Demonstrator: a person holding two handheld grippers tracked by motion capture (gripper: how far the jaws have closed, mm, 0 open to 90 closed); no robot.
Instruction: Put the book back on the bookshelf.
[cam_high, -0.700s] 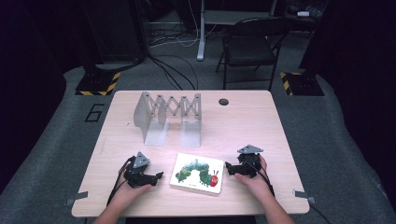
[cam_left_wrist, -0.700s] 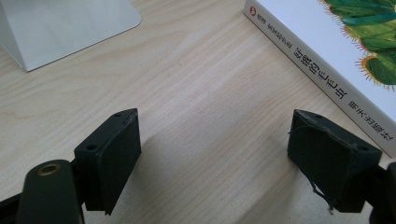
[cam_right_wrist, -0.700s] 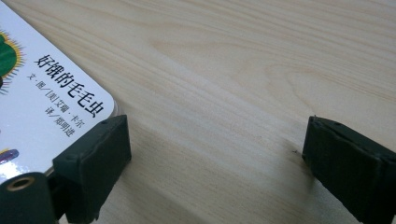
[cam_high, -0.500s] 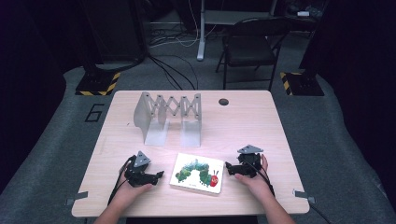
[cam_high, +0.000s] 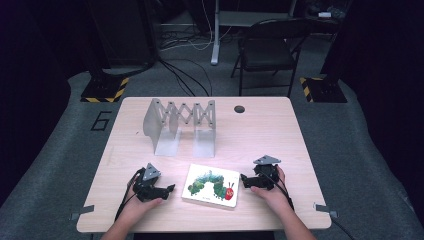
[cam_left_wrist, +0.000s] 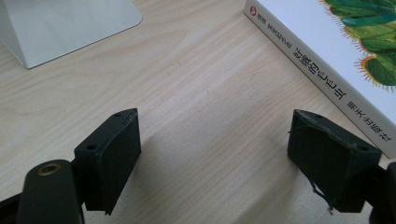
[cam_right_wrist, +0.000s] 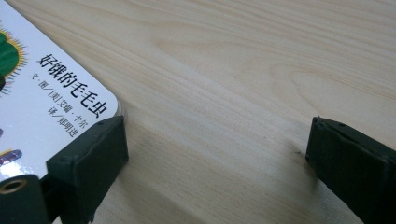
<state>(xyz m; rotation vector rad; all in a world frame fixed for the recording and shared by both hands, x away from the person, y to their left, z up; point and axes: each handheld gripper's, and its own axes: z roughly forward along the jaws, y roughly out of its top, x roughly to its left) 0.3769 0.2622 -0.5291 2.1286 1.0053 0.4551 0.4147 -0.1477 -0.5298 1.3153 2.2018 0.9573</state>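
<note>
Dark floor mats surround one pale wooden table (cam_high: 260, 135), with one black folding chair (cam_high: 267, 47) standing beyond its far edge and cables trailing across the floor behind.

On the table lie three things. One grey metal book rack (cam_high: 180, 125) with a zigzag folding middle stands at the back left, its slots empty. One small dark round hole (cam_high: 239, 108) sits in the tabletop near the far edge. One picture book (cam_high: 212, 184) lies flat at the near middle, cover up, showing a green caterpillar with a red head.

Two grippers rest on the table, one on each side of the book, each held in a hand. The left gripper (cam_high: 152, 186) sits just left of the book; in the left gripper view its jaws stand wide apart with bare wood between them, the book's spine (cam_left_wrist: 322, 70) close by one jaw. The right gripper (cam_high: 260, 179) sits just right of the book; in the right gripper view its jaws are also spread wide, holding nothing, and the book's corner (cam_right_wrist: 56, 107) lies right beside one jaw.
</note>
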